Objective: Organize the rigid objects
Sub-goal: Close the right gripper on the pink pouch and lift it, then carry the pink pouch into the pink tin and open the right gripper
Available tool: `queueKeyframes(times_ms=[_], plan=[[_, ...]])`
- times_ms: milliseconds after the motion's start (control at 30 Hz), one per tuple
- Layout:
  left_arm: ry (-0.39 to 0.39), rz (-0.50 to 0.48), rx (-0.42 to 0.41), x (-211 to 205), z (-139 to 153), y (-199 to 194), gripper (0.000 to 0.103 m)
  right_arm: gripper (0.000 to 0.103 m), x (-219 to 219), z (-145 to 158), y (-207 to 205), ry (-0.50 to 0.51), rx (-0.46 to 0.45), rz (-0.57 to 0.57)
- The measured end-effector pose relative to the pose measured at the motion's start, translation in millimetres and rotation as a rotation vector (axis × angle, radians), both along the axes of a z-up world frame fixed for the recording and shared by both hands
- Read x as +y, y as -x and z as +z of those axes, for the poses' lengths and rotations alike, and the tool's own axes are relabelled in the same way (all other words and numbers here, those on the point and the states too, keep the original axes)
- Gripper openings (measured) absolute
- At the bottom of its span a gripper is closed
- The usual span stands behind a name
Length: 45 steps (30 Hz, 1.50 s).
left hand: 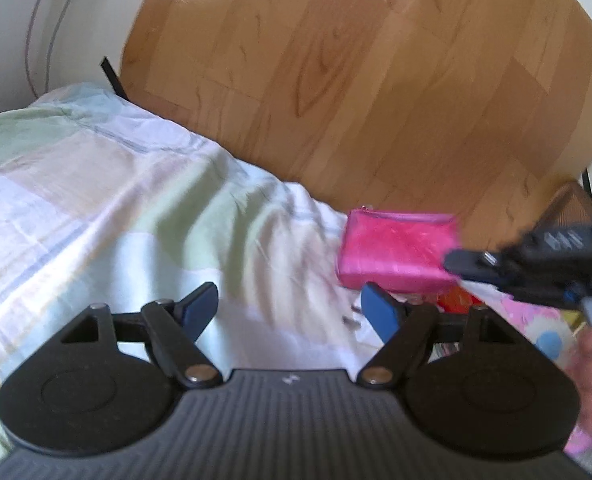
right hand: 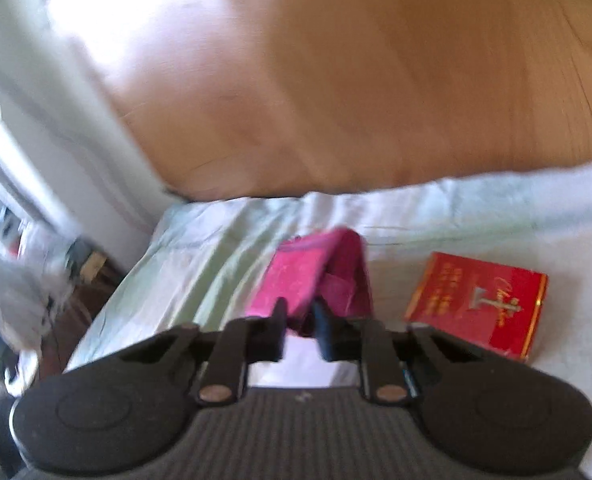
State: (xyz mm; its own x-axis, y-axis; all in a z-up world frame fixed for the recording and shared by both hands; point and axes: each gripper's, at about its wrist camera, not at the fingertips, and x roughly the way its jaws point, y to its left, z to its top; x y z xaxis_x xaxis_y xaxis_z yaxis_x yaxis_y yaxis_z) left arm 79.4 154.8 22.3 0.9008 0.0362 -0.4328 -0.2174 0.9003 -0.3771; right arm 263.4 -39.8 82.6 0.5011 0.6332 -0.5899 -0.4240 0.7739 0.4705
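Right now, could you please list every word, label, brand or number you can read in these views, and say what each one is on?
Nothing reads clearly.
Red box: gold script lettering above a gold emblem, and rows of small gold characters on its left half, all too blurred to read.
Right gripper: pale markings on its dark body in the left wrist view, too blurred to read.
Pink pouch: no text visible.
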Motion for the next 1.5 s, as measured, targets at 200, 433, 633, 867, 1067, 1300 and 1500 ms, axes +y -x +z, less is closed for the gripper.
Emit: queueKeyframes(times_ms=[200, 433, 633, 867, 1067, 1300, 1500], plan=[[0.044, -0.029, -0.073, 4.6, 2.4, 7.7, 0.080, 0.007, -17.3, 18.1, 85.1, 0.075, -0.186, 0.044], [-0.057, -0.232, -0.141, -31.1, 10.6, 12.4, 0.080, 0.008, -88.0, -3.3, 199.7, 0.131, -0.245, 0.011], [-0.132, -0.485, -0.180, -82.6, 21.1, 43.7, 0.080, 0.013, -155.3, -24.7, 245.6, 0.140, -0.211, -0.132], [-0.169, -0.724, -0.137, -123.4, 15.2, 71.9, 0.080, 0.025, -162.3, -33.1, 254.6, 0.153, -0.261, -0.122], [-0.259, -0.825, -0.049, -157.0, -0.5, 62.3, 0.064, 0.026, -164.0, -36.6, 258.7, 0.154, -0.305, -0.104], [-0.264, -0.862, -0.131, -180.1, 29.4, 54.6, 0.037, 0.013, -168.4, -18.0, 259.4, 0.190, -0.413, -0.119], [-0.351, -0.904, -0.242, -228.2, 63.8, 23.1, 0.036, 0.014, -198.3, 12.9, 255.0, 0.241, -0.570, -0.248]])
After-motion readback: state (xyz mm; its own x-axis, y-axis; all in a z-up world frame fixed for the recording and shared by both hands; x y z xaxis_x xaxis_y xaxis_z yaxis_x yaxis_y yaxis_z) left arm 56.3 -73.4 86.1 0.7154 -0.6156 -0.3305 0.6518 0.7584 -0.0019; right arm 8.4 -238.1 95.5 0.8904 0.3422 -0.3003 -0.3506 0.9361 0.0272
